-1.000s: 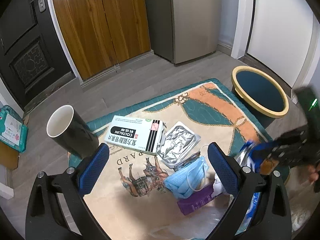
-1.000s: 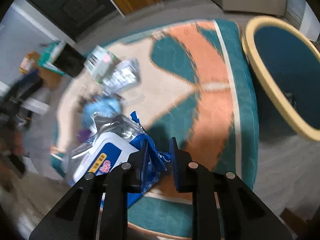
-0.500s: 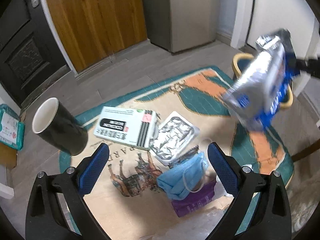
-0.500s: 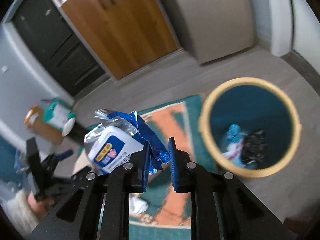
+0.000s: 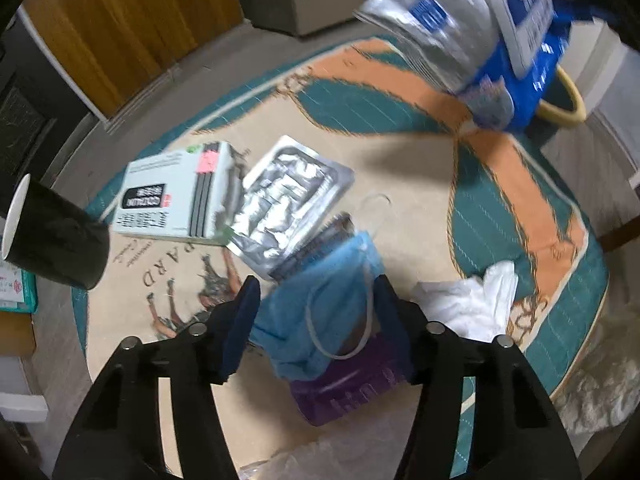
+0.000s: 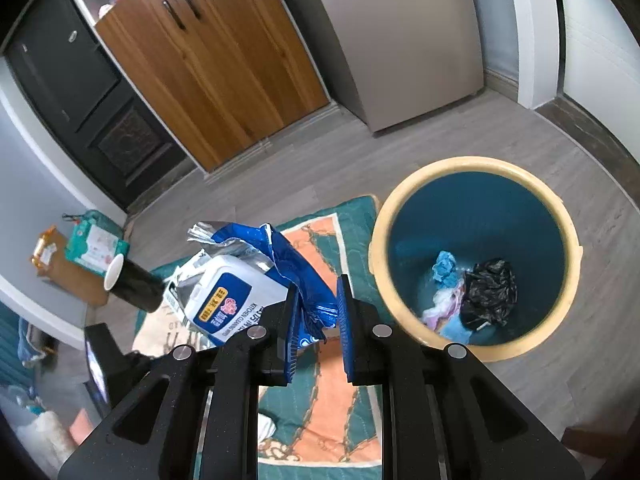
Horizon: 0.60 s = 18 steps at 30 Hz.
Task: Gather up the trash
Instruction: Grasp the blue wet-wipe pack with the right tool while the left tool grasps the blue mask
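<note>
My right gripper (image 6: 318, 320) is shut on a blue and silver wipes packet (image 6: 244, 280) and holds it in the air beside a yellow-rimmed blue trash bin (image 6: 476, 164) that has several scraps inside. The packet also shows in the left wrist view (image 5: 480, 36), hanging above the rug in front of the bin (image 5: 568, 104). My left gripper (image 5: 316, 320) is open, its fingers on either side of a blue face mask (image 5: 320, 304) lying on a purple packet (image 5: 348, 384). Whether the pads touch the mask is unclear.
On the patterned rug (image 5: 520, 208) lie a white medicine box (image 5: 176, 200), a silver foil tray (image 5: 288, 200) and crumpled white tissue (image 5: 476, 304). A black paper cup (image 5: 52, 240) lies at the rug's left edge. Wooden cabinet doors (image 6: 208, 72) stand behind.
My right gripper lifted the wipes packet off the rug and carried it up beside the bin. My left gripper moved down to the face mask and its fingers narrowed around it.
</note>
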### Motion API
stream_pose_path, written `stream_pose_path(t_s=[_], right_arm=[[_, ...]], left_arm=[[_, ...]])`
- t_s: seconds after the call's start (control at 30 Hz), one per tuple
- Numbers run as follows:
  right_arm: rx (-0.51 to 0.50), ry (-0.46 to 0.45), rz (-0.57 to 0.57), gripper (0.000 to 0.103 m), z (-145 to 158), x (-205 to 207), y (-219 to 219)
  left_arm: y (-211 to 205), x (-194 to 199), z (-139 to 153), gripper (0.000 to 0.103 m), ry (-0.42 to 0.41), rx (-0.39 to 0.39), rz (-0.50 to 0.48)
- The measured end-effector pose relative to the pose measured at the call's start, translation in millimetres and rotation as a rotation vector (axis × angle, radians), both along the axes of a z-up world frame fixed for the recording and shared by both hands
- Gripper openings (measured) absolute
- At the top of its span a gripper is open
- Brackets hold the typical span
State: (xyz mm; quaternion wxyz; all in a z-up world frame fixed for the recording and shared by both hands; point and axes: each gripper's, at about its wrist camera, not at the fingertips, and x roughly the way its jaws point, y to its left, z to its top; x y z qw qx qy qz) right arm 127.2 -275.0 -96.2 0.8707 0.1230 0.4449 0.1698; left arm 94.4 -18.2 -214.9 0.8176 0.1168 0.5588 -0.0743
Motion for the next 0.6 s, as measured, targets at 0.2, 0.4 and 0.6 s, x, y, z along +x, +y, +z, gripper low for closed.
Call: stream_pose_path(t_s=[0.2, 0.4, 0.6], right_arm=[[-0.002, -0.009, -0.003, 0.019, 2.8, 0.4, 1.2], [0.007, -0.027, -0.024, 0.019, 8.9, -0.2, -6.0], [0.015, -0.051, -0.047, 0.019, 18.3, -0.9, -13.6]], left_arm=[[0.7, 0.1, 0.0, 0.019, 0.041, -0.027, -0.006], [3.8, -3.8, 31.6, 0.013, -0.036, -0.077, 0.007], [-0.9, -8.4, 70.6, 0.013, -0.154, -0.115, 0.001]])
